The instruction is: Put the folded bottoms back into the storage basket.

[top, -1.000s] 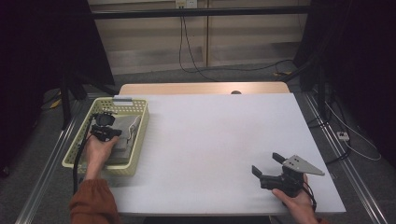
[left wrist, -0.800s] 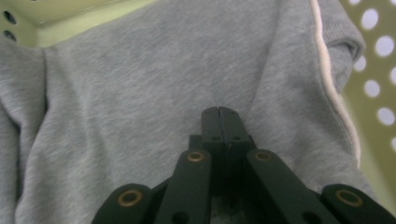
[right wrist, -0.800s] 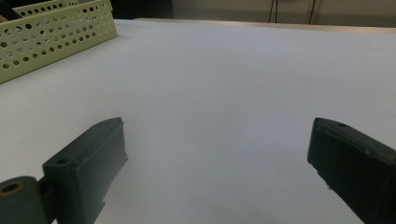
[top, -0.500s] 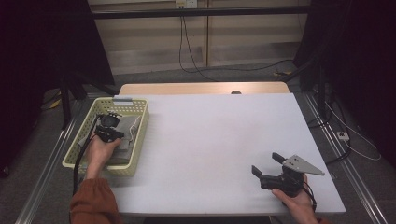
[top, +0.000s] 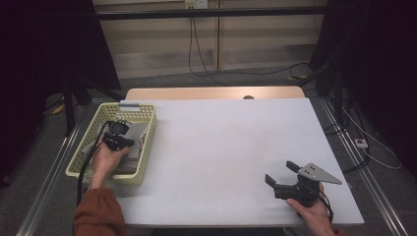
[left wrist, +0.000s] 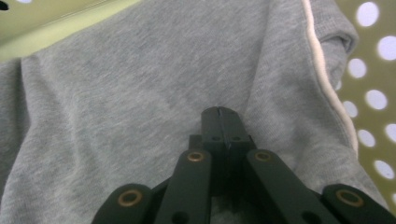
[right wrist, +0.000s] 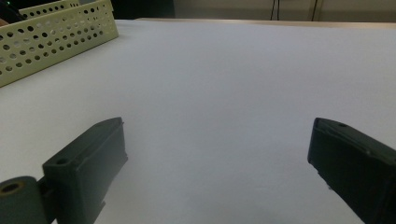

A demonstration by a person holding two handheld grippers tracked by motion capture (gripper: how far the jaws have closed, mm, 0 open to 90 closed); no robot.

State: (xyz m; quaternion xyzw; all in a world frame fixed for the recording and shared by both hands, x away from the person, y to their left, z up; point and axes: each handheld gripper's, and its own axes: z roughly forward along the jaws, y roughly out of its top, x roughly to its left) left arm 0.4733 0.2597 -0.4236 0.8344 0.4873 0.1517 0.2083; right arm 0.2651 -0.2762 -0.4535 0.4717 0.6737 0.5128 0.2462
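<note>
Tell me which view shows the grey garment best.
The left gripper view: the grey garment is close, its knit and white seam clear, the left claw shut against it. The high view shows it small inside the basket.

A high camera looked down over my surface (top: 221, 147); my right tool's camera skimmed it low, sharing the basket (right wrist: 56, 32).

White table top (top: 231, 147) with a bare wooden strip (top: 216, 93) along its far edge. Grey floor (top: 255, 78) beyond it, crossed by black cables (top: 196, 49). Pale panelled wall (top: 162, 44) at the back, bearing a socket (top: 194, 4) near the top. Dark curtains (top: 44, 49) hang on both sides. Metal rails (top: 44, 191) flank the table. Lighting dim.
</note>
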